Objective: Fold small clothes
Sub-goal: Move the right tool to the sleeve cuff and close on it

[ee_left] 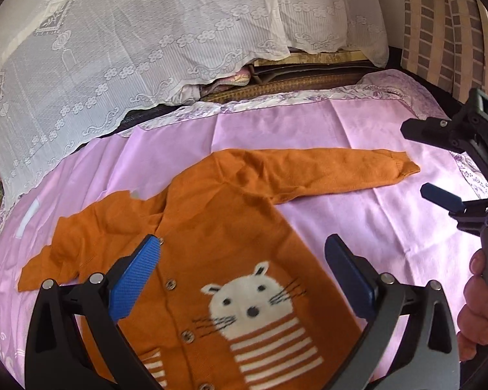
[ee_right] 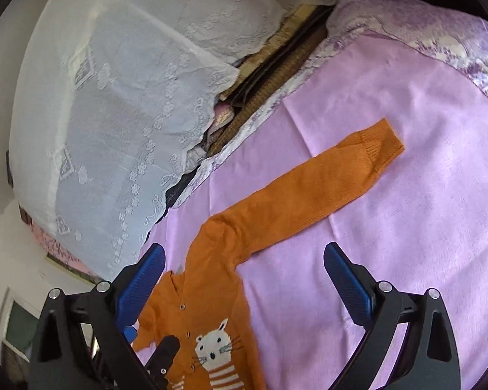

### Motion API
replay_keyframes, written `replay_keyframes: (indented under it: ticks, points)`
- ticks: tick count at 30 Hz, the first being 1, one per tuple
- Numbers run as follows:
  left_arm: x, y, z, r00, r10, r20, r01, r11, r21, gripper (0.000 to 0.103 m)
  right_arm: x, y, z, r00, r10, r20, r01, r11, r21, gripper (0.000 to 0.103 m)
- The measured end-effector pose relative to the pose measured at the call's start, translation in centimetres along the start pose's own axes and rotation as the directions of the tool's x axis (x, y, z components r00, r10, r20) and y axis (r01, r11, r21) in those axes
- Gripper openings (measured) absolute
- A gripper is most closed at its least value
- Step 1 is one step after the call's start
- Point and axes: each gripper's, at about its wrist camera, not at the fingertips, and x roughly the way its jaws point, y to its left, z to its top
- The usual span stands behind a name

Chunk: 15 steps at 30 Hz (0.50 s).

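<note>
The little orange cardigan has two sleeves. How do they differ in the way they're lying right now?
The right sleeve lies stretched out straight and flat on the pink sheet, cuff pointing away from the body. The left sleeve is bunched and creased, lying close against the body, and it looks shorter. The right sleeve's ribbed cuff shows clearly; the left sleeve's cuff is not plain to see. Both are the same orange knit, and neither gripper touches them.

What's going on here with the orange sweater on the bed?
A person is holding a pair of tongs in each hand, about to fold a small orange cardigan with a cat design. It lies spread flat, front up, on a pink sheet, one sleeve stretched straight out, the other bunched. The left tongs hover open over the cardigan's chest. The right tongs are open too, off to the side by the stretched sleeve. Neither grips anything, and no fold has been made yet.
</note>
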Motion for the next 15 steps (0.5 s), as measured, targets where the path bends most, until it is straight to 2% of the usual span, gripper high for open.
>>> replay_keyframes:
  ticks: [2, 5, 7, 10, 12, 13, 15]
  points:
    - [1.9, -1.3, 1.1, 1.000, 0.003, -0.016, -0.003, 1.000, 0.004, 0.099, 0.9, -2.6, 0.7, 1.000, -0.002, -0.017, 0.004, 0.996, 0.089, 0.081]
    - [4.5, -2.8, 2.0, 0.999, -0.026, -0.039, 0.025, 1.000, -0.018, 0.099, 1.7, -5.4, 1.4, 1.000, -0.015, -0.026, 0.019, 0.986, 0.166, 0.077]
    - [6.3, -3.8, 2.0, 0.997, -0.043, -0.059, 0.042, 0.999, -0.020, 0.099, 2.1, -5.9, 2.0, 0.999, -0.027, -0.027, 0.031, 0.985, 0.172, 0.072]
    - [9.1, -4.9, 1.1, 0.996, -0.024, -0.090, 0.022, 1.000, -0.021, 0.099, 2.6, -5.9, 3.0, 0.997, -0.074, -0.010, 0.075, 0.985, 0.153, 0.072]
    - [11.3, -5.4, 0.1, 0.987, -0.023, -0.158, 0.022, 1.000, -0.009, 0.099, 3.4, -6.3, 3.7, 0.994, -0.113, -0.002, 0.112, 0.982, 0.149, 0.070]
    - [11.9, -5.3, 0.0, 0.980, -0.041, -0.194, 0.039, 0.999, -0.014, 0.099, 3.8, -6.6, 4.1, 0.991, -0.130, 0.000, 0.129, 0.980, 0.154, 0.070]
    - [12.1, -4.4, 0.0, 0.977, -0.094, -0.194, 0.082, 0.994, -0.068, 0.099, 4.6, -6.9, 4.8, 0.987, -0.162, 0.011, 0.158, 0.975, 0.156, 0.066]
